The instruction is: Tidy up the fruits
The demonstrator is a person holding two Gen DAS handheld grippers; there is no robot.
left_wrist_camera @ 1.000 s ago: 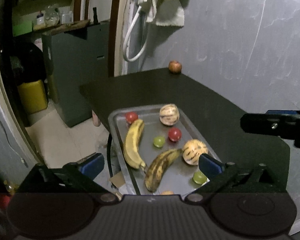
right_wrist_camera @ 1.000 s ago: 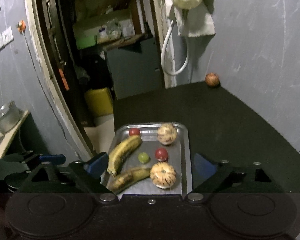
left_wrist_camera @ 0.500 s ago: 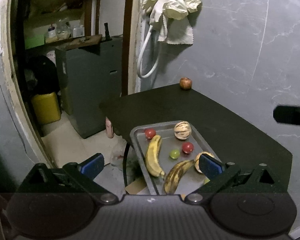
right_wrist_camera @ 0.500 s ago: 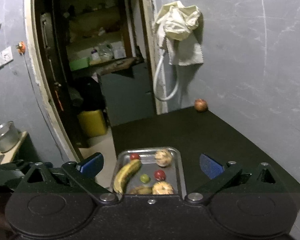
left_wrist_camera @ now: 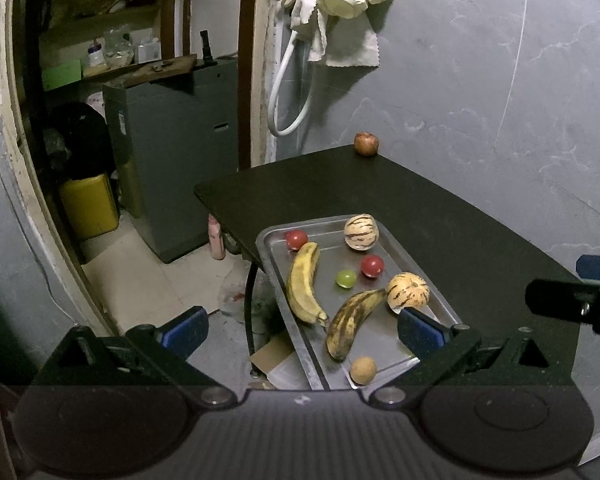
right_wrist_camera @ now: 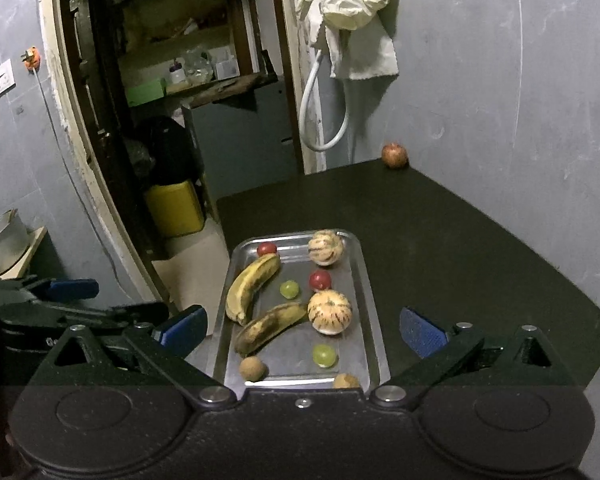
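A metal tray (right_wrist_camera: pixel 366 292) sits at the near left of a dark table (right_wrist_camera: pixel 460 248) and also shows in the left wrist view (left_wrist_camera: pixel 270 256). It holds two bananas (right_wrist_camera: pixel 252 286), two striped melons (right_wrist_camera: pixel 329 312), two red tomatoes (right_wrist_camera: pixel 320 280), green grapes (right_wrist_camera: pixel 289 289) and small brown fruits (right_wrist_camera: pixel 253 368). A lone apple (right_wrist_camera: pixel 394 155) rests at the table's far corner by the wall. My left gripper (left_wrist_camera: pixel 300 326) is open and empty above the tray's near end. My right gripper (right_wrist_camera: pixel 302 326) is open and empty above the tray.
A grey wall stands right behind the table. A white hose and cloth (right_wrist_camera: pixel 352 20) hang above the far edge. Left of the table is a doorway with a grey cabinet (left_wrist_camera: pixel 172 148) and a yellow jerrycan (left_wrist_camera: pixel 88 204) on the floor.
Both grippers first drew back and up from the tray, then came closer again. The fruits on the tray have not moved. Both stayed open.
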